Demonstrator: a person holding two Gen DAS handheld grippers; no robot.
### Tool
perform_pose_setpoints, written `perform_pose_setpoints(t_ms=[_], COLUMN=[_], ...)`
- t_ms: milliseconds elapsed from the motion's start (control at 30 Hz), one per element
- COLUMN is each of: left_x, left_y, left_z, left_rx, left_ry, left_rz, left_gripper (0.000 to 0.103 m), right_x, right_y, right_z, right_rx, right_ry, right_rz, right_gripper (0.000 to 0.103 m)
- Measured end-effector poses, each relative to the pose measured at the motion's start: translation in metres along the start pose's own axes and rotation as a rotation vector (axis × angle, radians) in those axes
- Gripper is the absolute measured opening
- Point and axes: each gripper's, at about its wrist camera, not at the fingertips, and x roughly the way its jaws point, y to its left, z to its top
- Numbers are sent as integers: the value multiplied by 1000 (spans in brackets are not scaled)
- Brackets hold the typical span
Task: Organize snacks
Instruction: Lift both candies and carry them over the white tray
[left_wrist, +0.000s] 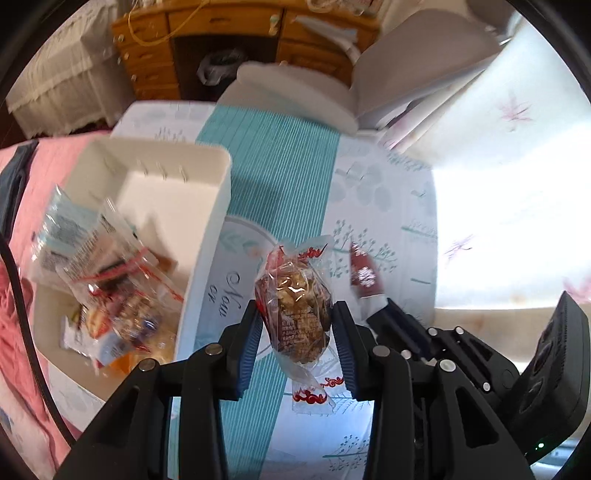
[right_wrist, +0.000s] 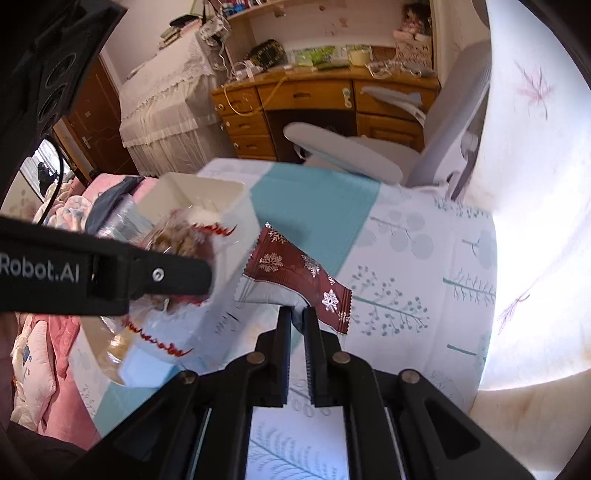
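On my left wrist view, the white bin (left_wrist: 192, 206) sits on the patterned bedspread (left_wrist: 373, 206), beside its teal striped band (left_wrist: 280, 177). The near half of the bin holds a loose heap of wrapped snacks (left_wrist: 110, 288): clear wrappers with red print, a pale blue packet, something orange at the bottom. The far half shows bare white floor.

My left gripper (left_wrist: 295, 325) is closed on a clear-wrapped nut snack (left_wrist: 299, 306), both blue pads pressed to its sides. The snack is a brown, lumpy bar in crinkled transparent film with red flourishes at the twisted ends; it hangs above the bedspread, just beside the bin's right wall.

My right gripper (right_wrist: 297, 314) has its jaws nearly together, pinching the lower edge of a dark red packet (right_wrist: 295, 273) printed with white snowflakes and a serrated seam. The packet is flat and tilts up to the left, clear of the bedspread, near the bin's corner.

In the right wrist view the left tool's black body crosses in front of the bin, so its contents are probably the same heap, but I cannot confirm it. A grey office chair (right_wrist: 369, 162) and a wooden desk (right_wrist: 314, 96) stand beyond the bed; pink bedding (left_wrist: 40, 192) lies left of the bin.
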Motion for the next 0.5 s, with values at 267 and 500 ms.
perform_pose_setpoints(t_ms=[267,500], left_x=[-48,-66], left_y=[33,91], left_z=[-10,-23], left_rx=[86,184], left_ry=[-88,-50], left_rz=[-32,-72], left_gripper=[37,37], right_x=[-25,-32], right_y=[48,95], right_z=[19,23], right_rx=[-23,20], right_ry=[-91,-155], right_rz=[-4,-43], right_gripper=[7,7])
